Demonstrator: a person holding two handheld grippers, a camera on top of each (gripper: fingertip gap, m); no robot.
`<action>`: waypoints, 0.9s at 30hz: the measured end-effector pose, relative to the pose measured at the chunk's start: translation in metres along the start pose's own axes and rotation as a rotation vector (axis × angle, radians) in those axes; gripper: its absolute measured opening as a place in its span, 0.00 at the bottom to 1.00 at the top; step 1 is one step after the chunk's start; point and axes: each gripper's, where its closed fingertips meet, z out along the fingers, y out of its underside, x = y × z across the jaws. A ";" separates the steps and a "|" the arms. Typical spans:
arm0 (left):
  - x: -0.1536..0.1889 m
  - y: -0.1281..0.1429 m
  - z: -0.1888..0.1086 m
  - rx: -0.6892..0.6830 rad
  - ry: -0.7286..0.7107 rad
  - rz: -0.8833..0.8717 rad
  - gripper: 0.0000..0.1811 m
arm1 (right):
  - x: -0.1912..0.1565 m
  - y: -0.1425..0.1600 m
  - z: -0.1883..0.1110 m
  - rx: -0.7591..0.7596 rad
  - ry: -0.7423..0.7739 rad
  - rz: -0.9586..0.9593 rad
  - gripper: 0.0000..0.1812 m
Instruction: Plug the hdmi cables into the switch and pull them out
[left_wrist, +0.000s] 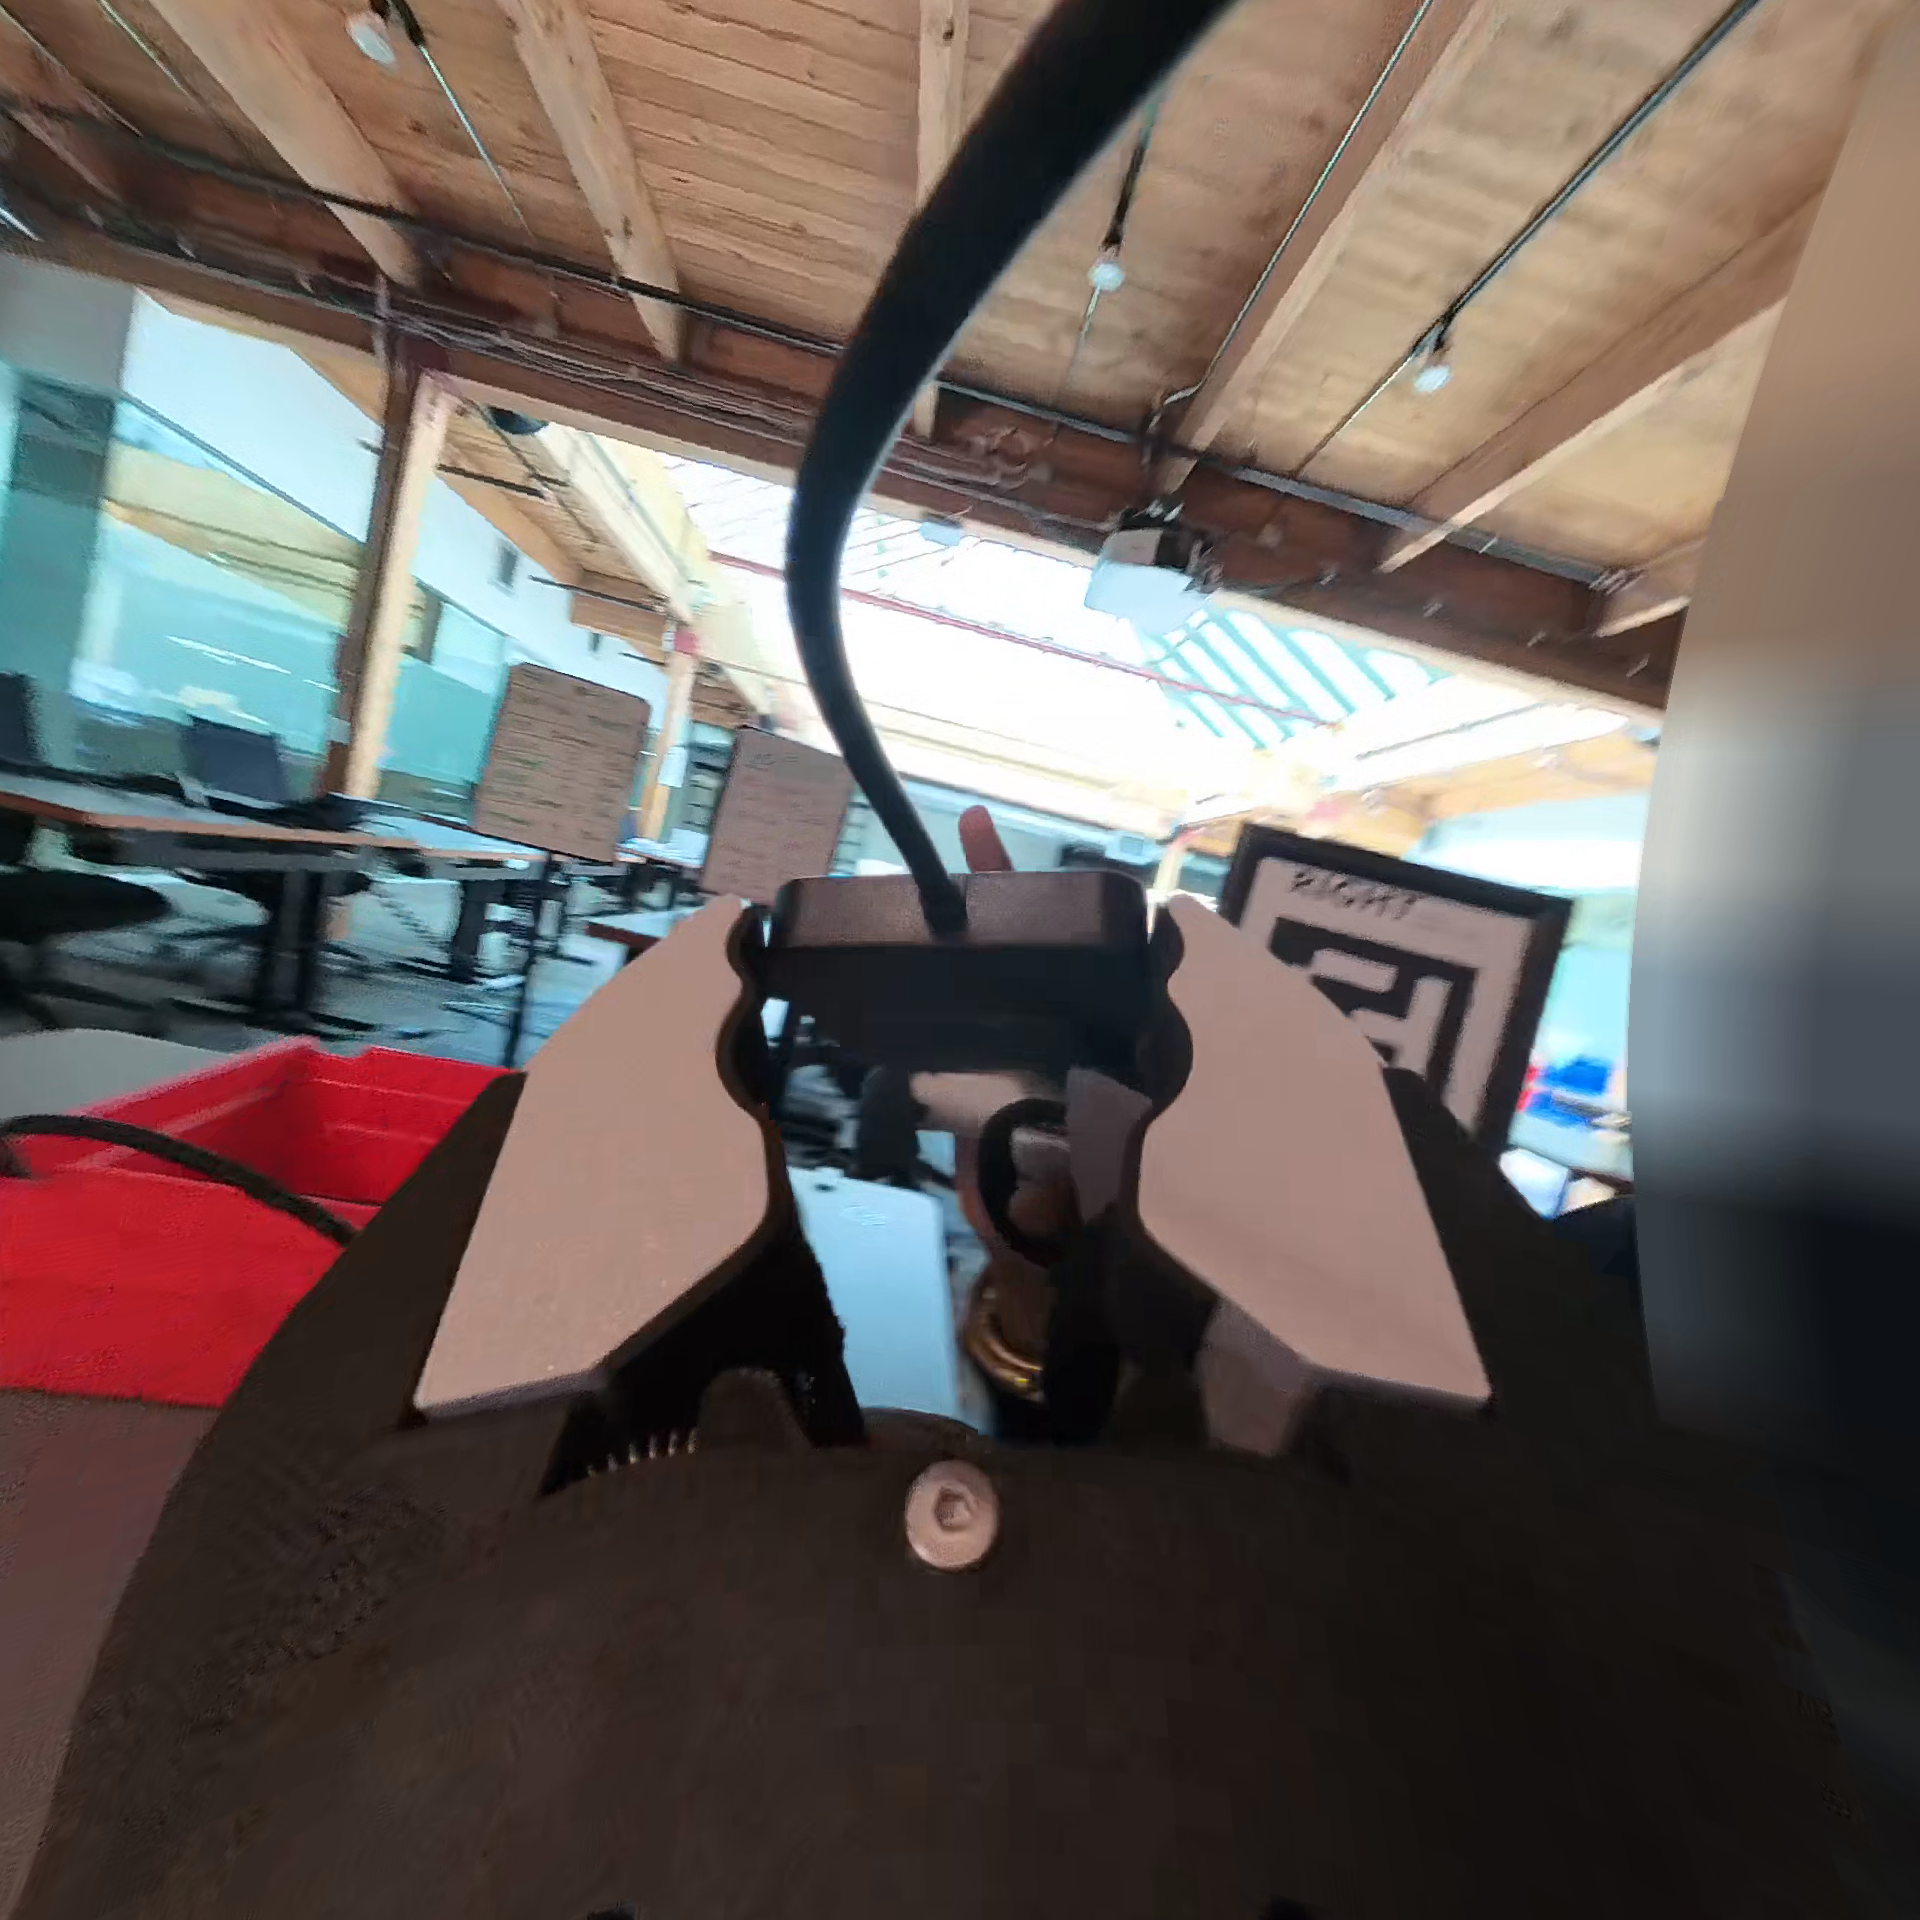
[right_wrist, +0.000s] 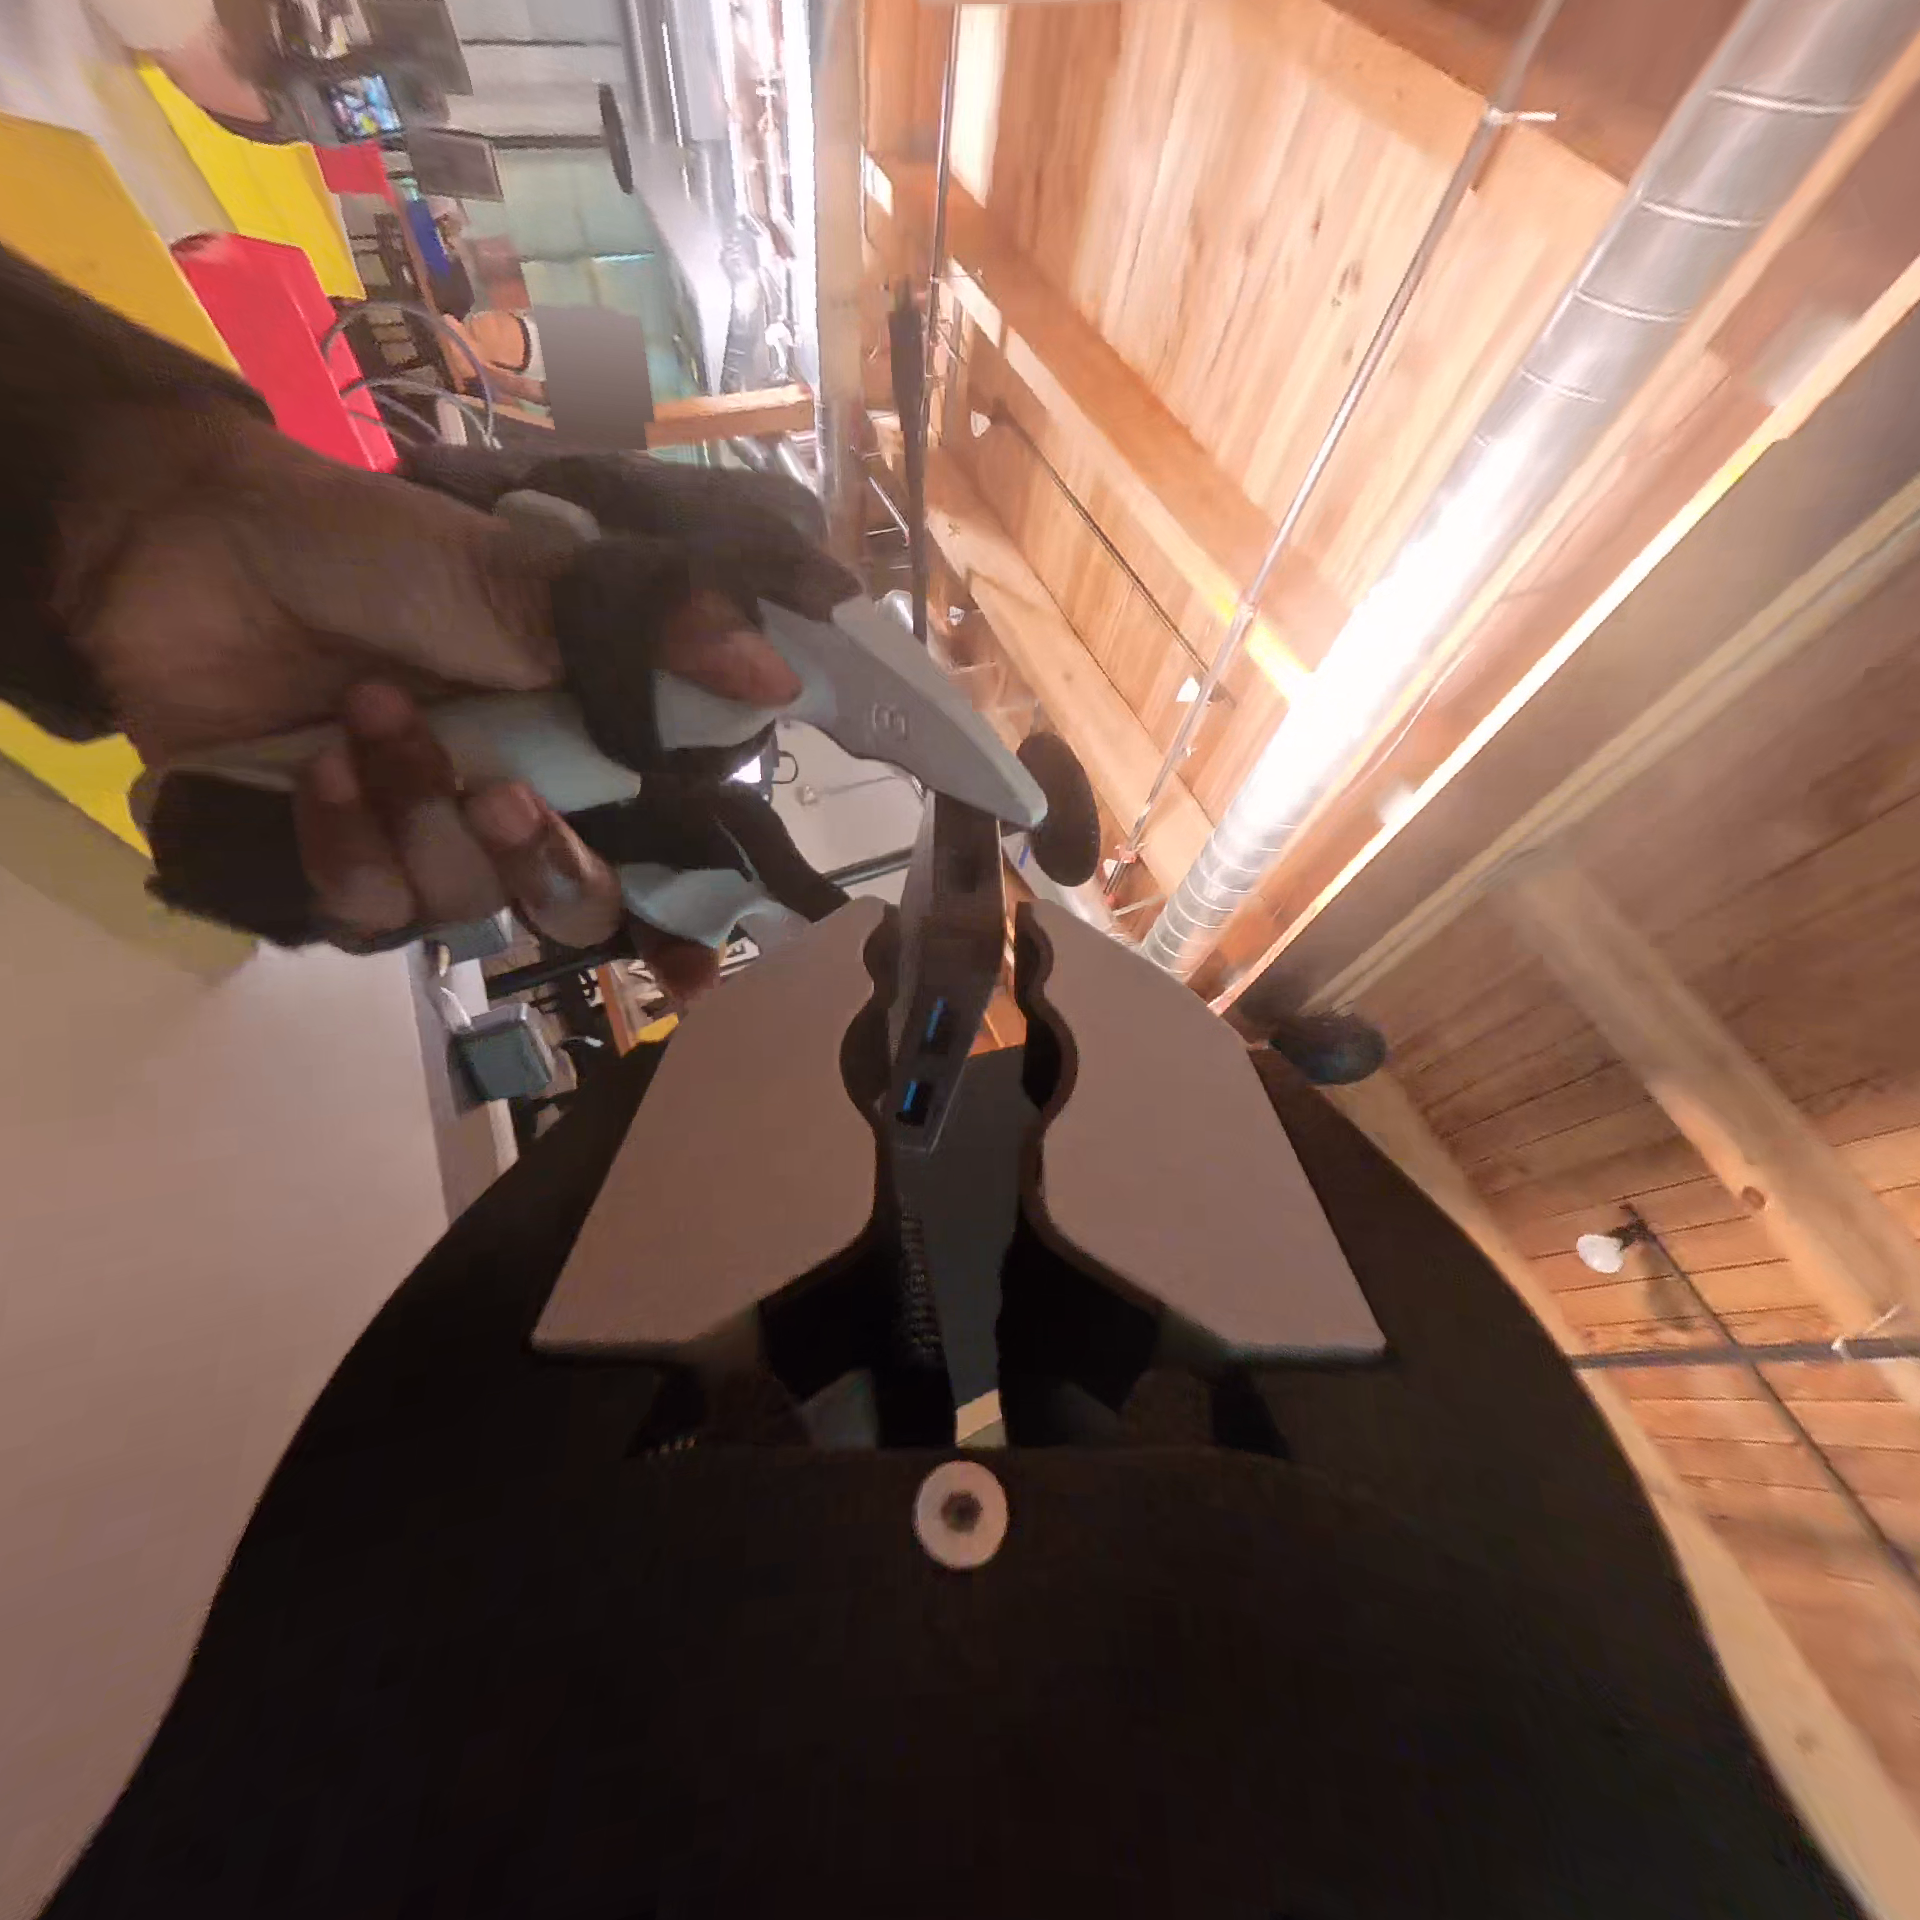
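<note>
I've got the switch (left_wrist: 961, 940) pinched between my left gripper (left_wrist: 961, 977) pads, closed in on its two short ends, the whole thing lifted well up toward the timber ceiling, probably so the ports face my other hand. One black cable (left_wrist: 831, 582) runs out of its far edge and arcs up out of view. Over on my right gripper (right_wrist: 951, 1039), the jaws are nearly together around the same slim dark body seen edge-on, clamping its flat faces; I read that as bracing it so a plug can go in or come out without the switch twisting. Counting: one switch, two blue ports (right_wrist: 920, 1096) showing on the near edge, one cable I can actually see attached. Whether that one is an hdmi lead I can't tell, and no loose hdmi plug shows. My left hand (right_wrist: 343, 717), in a dark fingerless glove, grips the pale handle ahead. Behind, one red bin (left_wrist: 177, 1226) with another dark cord draped across it.
</note>
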 end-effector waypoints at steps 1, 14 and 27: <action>0.001 0.000 -0.001 -0.002 0.027 -0.055 0.38 | 0.001 0.001 -0.001 -0.008 0.002 -0.012 0.12; -0.033 -0.011 -0.042 -0.186 -0.186 0.124 0.31 | 0.002 0.048 -0.022 -0.266 -0.210 0.046 0.08; -0.041 -0.123 -0.224 -0.352 -1.109 0.783 0.30 | -0.133 0.130 -0.100 -0.897 -1.066 0.238 0.08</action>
